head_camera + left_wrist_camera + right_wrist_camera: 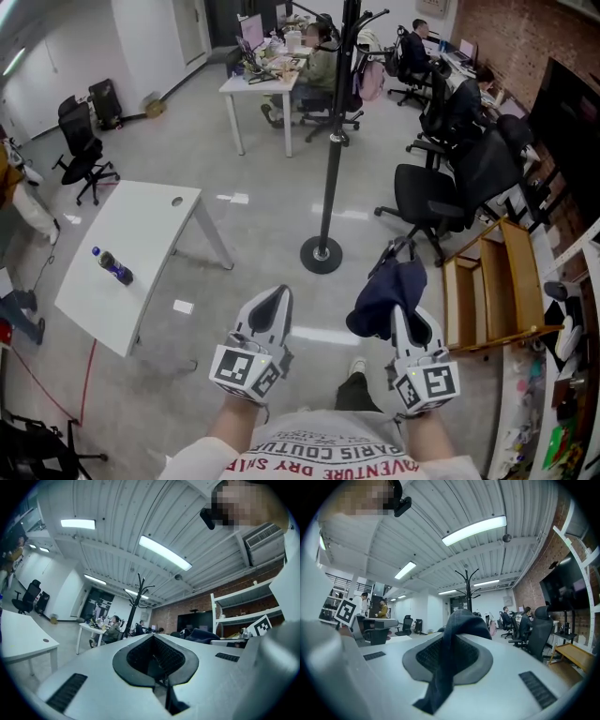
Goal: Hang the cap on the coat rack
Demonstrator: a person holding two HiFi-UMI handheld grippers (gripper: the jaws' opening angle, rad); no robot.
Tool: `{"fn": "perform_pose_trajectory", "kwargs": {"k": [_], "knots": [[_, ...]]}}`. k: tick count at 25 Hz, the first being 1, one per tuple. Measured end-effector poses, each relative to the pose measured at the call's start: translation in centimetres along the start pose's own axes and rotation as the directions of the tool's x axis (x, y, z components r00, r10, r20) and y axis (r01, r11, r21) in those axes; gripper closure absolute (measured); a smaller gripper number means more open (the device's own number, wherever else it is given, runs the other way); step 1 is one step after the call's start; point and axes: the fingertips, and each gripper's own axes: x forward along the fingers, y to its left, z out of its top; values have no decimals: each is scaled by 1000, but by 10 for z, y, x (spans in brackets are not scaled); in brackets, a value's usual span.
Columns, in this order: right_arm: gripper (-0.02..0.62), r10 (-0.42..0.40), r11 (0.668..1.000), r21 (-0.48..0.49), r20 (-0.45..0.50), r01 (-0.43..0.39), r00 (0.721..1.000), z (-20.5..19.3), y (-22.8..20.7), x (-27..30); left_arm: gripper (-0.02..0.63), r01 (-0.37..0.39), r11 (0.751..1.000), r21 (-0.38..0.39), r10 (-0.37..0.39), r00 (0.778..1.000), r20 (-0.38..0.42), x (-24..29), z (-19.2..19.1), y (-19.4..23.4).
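A navy cap (pixel 387 292) hangs from my right gripper (pixel 405 319), which is shut on its cloth, low in the head view to the right. In the right gripper view the cap (pixel 461 620) drapes over the closed jaws of my right gripper (pixel 451 651). The black coat rack (pixel 333 141) stands on the floor ahead, its round base (pixel 322 254) beyond both grippers. Its hooks show far off as the coat rack (pixel 467 585) in the right gripper view and the coat rack (pixel 136 597) in the left one. My left gripper (pixel 274 305) is shut with nothing in it (pixel 154 653).
A white table (pixel 141 234) with a dark bottle (pixel 112 266) stands at the left. Black office chairs (pixel 431 197) and a wooden shelf unit (pixel 492 291) line the right side. People sit at a desk (pixel 262 80) behind the rack.
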Motion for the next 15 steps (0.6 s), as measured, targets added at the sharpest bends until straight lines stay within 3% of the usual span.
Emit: {"fn": "perform_pose_trajectory", "kwargs": {"k": [7,15], "knots": [[557,61,997,39,20,-62,998,2,-71,56,600,-87,995,49,87,996,-3,78,-7,4],[557,141,990,-3,40,-141,989,22,-184,123,600,-147,989,3,146,988,45,202,-4,-13]]}}
